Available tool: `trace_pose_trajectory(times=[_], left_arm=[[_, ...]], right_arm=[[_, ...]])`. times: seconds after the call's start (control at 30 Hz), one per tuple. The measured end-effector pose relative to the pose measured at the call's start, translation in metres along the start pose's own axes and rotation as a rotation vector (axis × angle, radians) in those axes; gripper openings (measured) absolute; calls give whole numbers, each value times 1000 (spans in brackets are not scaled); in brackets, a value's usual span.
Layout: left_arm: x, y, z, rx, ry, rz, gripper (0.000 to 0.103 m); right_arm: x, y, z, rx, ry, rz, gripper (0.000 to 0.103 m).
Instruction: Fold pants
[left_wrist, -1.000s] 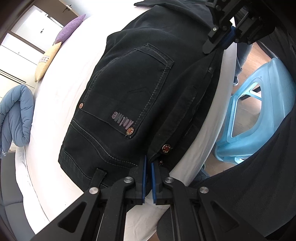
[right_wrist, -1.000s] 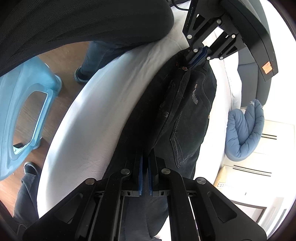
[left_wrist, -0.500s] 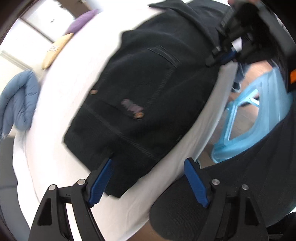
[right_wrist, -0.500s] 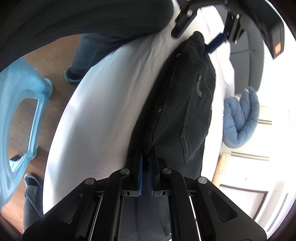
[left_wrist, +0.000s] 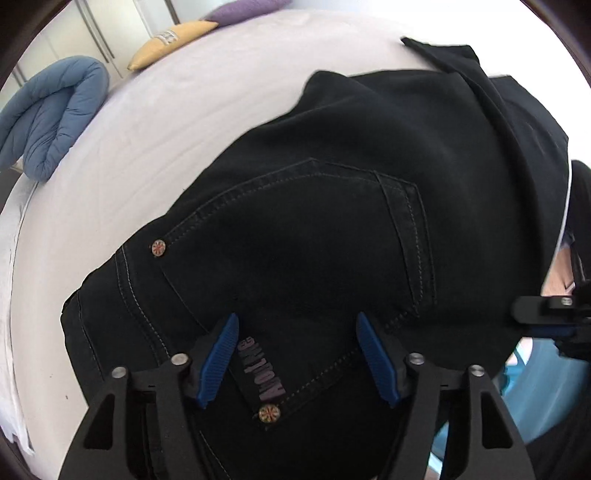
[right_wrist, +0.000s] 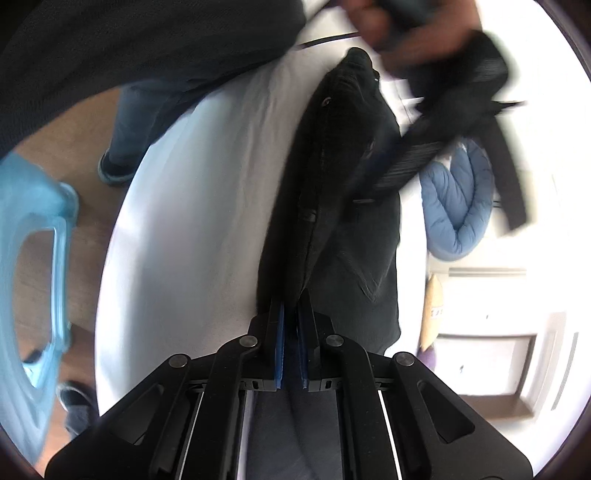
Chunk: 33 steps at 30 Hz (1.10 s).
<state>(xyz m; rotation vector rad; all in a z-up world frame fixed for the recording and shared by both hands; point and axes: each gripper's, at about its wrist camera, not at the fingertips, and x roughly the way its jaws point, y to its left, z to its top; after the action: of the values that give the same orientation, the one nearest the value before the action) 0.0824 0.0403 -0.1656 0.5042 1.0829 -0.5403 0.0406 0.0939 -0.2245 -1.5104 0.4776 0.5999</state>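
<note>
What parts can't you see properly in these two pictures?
- Left hand-held gripper, right wrist view: smeared by motion blur.
- Pants legs, left wrist view: hidden under the folded top layer.
- Blue stool, left wrist view: mostly covered by pants and the right hand-held gripper.

**Blur, Cropping and Hidden Fabric**

In the right wrist view the left gripper (right_wrist: 454, 122) is smeared by motion blur, its fingers unreadable. The blue stool (right_wrist: 33, 277) is cut off at the left edge. The right gripper (left_wrist: 554, 321) shows only partly at the left-wrist view's right edge.
</note>
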Motion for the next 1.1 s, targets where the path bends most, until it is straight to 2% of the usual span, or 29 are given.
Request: trace_pose_trajectory(times=[0.03,0.07,0.1,0.17,0.23,0.3,0.37,0.43,0.47,0.53,0.57,0.63,0.67,0.73,0.8,0.93,1.0,1.1], left_arm=[[0,4,1,-23,7,-14,72],[-1,4,2,-23,15,-9,72],[-2,1,3,-9,20,9,72],[-5,0,5,-5,25,26,72],[-12,-2,11,-8,39,40,71],[-27,-5,20,-40,4,73,68],[-45,-10,32,-91,-58,35,68],[-54,-21,46,-113,-108,-8,68],[-53,-29,53,-116,-112,-35,68],[-46,-39,60,-131,-101,-78,68],[-34,-41,62,-147,-75,-98,68],[-4,-38,55,-222,11,-141,69],[3,-35,48,-272,-6,-165,70],[1,-31,42,-319,-44,-191,70],[-1,-33,38,-311,-46,-171,70],[-4,-33,34,-322,-67,-172,70],[-2,-37,39,-319,-77,-167,70],[-4,-35,34,-329,-86,-166,71]], right_arm=[[-3,0,-2,18,2,-12,15],[-8,0,-4,44,3,-20,23],[-13,-2,-7,85,4,-6,56],[-33,-14,-19,244,-37,-1,103],[-48,-28,-33,401,-53,-5,103],[-53,-48,-53,587,-8,10,103],[-54,-71,-82,809,26,39,103],[-46,-96,-124,1085,64,98,103],[-43,-104,-143,1194,70,132,101],[-33,-125,-190,1442,72,205,89],[-27,-136,-218,1563,79,216,81],[-19,-152,-262,1733,77,228,76],[-14,-163,-288,1829,77,225,74],[-3,-179,-325,1927,86,219,73],[16,-198,-357,1970,137,200,73],[81,-243,-415,2066,228,238,73],[115,-262,-433,2081,284,225,73],[173,-281,-447,2044,421,200,73]])
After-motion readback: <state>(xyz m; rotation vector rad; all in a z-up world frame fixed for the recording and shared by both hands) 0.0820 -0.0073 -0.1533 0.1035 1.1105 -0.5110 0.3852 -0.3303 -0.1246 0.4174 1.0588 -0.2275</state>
